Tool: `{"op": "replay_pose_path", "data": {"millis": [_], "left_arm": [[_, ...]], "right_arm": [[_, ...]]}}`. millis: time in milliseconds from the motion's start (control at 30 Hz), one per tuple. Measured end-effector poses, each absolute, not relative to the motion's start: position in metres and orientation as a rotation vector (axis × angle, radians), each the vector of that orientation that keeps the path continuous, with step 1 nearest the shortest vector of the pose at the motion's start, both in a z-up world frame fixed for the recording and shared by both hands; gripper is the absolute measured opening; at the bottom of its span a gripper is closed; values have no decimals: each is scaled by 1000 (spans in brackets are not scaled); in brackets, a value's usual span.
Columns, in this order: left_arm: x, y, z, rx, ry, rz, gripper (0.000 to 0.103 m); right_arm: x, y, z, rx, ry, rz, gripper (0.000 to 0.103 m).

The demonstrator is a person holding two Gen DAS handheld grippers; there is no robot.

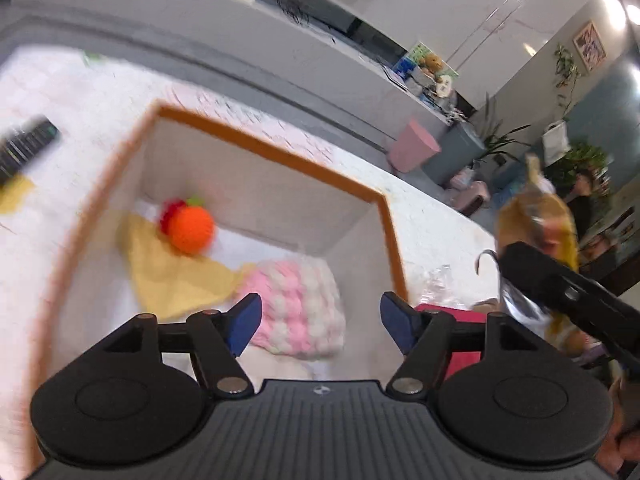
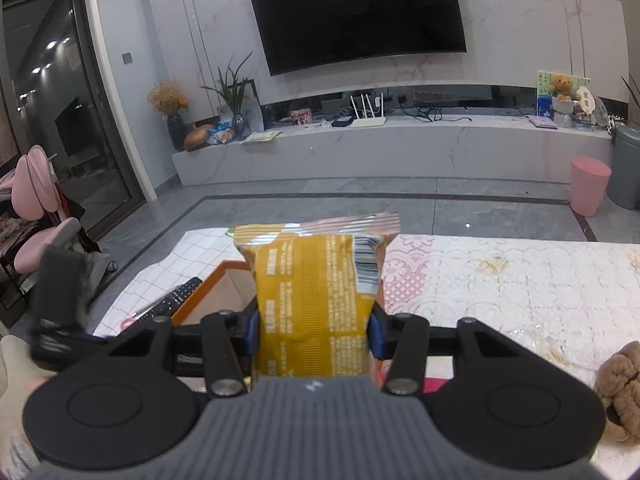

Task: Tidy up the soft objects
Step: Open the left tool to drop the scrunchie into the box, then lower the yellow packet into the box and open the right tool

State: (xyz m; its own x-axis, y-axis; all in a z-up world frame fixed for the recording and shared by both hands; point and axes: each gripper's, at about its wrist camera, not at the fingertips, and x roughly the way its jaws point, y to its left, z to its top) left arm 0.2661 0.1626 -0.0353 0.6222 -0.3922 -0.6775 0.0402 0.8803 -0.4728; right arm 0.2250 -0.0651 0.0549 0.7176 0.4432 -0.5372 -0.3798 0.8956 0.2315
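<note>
right gripper (image 2: 312,334) clamped on yellow snack bag (image 2: 316,296), up off the table | left gripper (image 1: 320,320) wide, empty over orange-rimmed box (image 1: 276,152) | box at bag's 9 o'clock | lower gently, don't crush

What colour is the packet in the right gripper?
Mustard yellow packet with a striped silver seal; clearest in the right wrist view.

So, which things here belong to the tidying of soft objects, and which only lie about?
Part of the job:
box
orange knitted ball
yellow cloth
pink-and-white knit
snack bag, in the right gripper
brown plush toy

Lying about:
remote control
pink bin
television
</note>
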Motion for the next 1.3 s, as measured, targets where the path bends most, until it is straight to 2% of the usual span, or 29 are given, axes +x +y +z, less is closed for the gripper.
{"op": "replay_pose_path", "data": {"millis": [233, 633, 1300], "left_arm": [[225, 173, -2, -156, 745, -26, 83], [218, 195, -2, -122, 752, 51, 82], [211, 203, -1, 5, 745, 178, 82]], "right_arm": [[248, -29, 49, 63, 704, 486, 49], [299, 58, -9, -31, 911, 431, 49], [311, 95, -51, -163, 1005, 386, 51]]}}
